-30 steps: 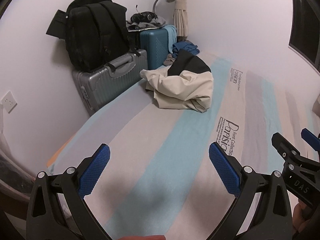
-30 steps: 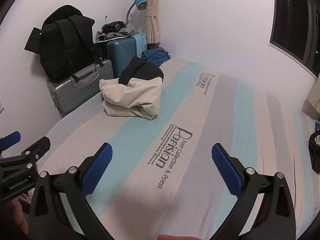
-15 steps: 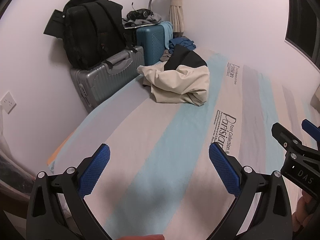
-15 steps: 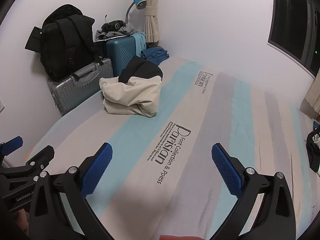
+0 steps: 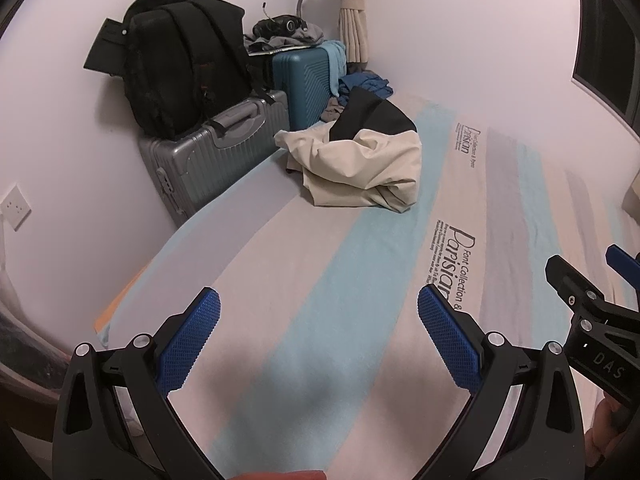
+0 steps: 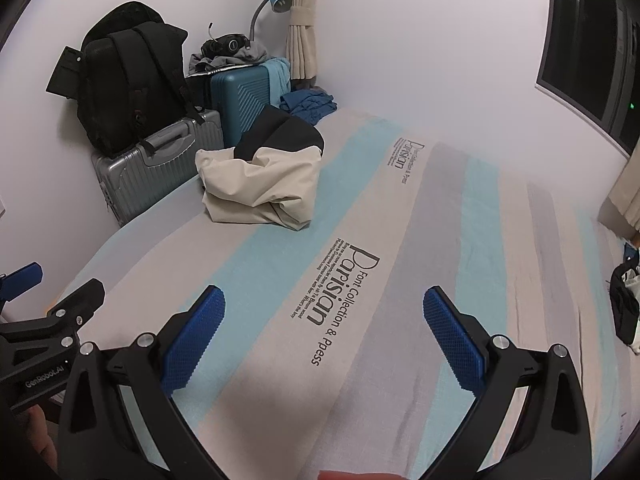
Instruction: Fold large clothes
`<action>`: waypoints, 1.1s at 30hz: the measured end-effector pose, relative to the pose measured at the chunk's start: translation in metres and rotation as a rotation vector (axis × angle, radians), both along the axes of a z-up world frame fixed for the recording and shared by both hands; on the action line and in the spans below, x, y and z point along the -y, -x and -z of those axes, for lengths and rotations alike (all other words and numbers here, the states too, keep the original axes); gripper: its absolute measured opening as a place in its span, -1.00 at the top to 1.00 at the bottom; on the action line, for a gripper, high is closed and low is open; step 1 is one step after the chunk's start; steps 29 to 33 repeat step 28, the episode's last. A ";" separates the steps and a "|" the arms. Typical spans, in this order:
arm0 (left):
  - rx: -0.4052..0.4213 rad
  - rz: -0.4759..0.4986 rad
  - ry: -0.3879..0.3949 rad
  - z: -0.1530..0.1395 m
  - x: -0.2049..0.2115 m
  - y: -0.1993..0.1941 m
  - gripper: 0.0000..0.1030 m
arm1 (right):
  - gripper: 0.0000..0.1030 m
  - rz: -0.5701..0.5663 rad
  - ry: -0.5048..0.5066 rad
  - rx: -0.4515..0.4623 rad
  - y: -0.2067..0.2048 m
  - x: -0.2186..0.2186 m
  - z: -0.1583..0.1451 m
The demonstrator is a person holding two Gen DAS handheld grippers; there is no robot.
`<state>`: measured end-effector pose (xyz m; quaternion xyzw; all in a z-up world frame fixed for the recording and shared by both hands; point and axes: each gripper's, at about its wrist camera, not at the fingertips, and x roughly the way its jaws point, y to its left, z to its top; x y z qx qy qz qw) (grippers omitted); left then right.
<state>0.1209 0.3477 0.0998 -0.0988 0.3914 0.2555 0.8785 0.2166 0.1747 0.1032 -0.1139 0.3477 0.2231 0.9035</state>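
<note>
Cream cotton-looking cloth with a black panel on top, that's my target: the garment [image 5: 360,168] sits bunched in a loose heap at the far left side of the bed [image 5: 280,280], close to the silver suitcase [image 5: 212,160], well apart from both grippers. I've got the left gripper [image 5: 318,336] with its blue pads spread wide and nothing between them, and the right gripper [image 6: 324,332] likewise wide apart and empty, both hovering over bare sheet.

My read on the garment: soft, limp, fairly bulky, probably a jacket or heavy top, so it'll sag and drag rather than hold shape. I'd judge the cream edge facing me, low on the heap, as the best place to pinch, one gripper at each end of that edge, then pull it out flat toward the middle of the bed. The black part looks like a hood or lining; I can't tell which. Layers may come up together if I grab too deep.

The sheet is striped in pale blue, grey and beige with printed "Parisian" lettering, lightly wrinkled, so it could ride up under a dragged garment. Around the room: a black backpack [image 6: 124,80] on the silver case, a teal suitcase [image 6: 244,100] behind with clothes piled on it, blue clothing [image 6: 308,104] in the corner, a blue lamp [image 6: 276,0], a tied curtain [image 6: 300,28], a dark window [image 6: 596,60] on the right
</note>
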 end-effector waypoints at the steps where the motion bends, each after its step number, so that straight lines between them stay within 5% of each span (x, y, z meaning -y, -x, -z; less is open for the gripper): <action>1: 0.001 0.002 0.002 0.001 -0.001 0.000 -0.89 | -0.86 0.002 -0.004 -0.004 0.000 0.001 0.000; 13: 0.003 0.010 0.015 0.004 -0.014 -0.011 -0.89 | -0.86 -0.002 0.003 -0.008 -0.005 -0.002 0.001; 19: 0.055 0.036 -0.063 -0.003 -0.005 -0.011 -0.89 | -0.86 0.002 0.008 -0.009 -0.009 -0.005 0.003; 33: 0.029 0.026 0.002 -0.001 -0.016 -0.019 -0.89 | -0.86 0.004 0.004 -0.020 -0.015 -0.006 0.004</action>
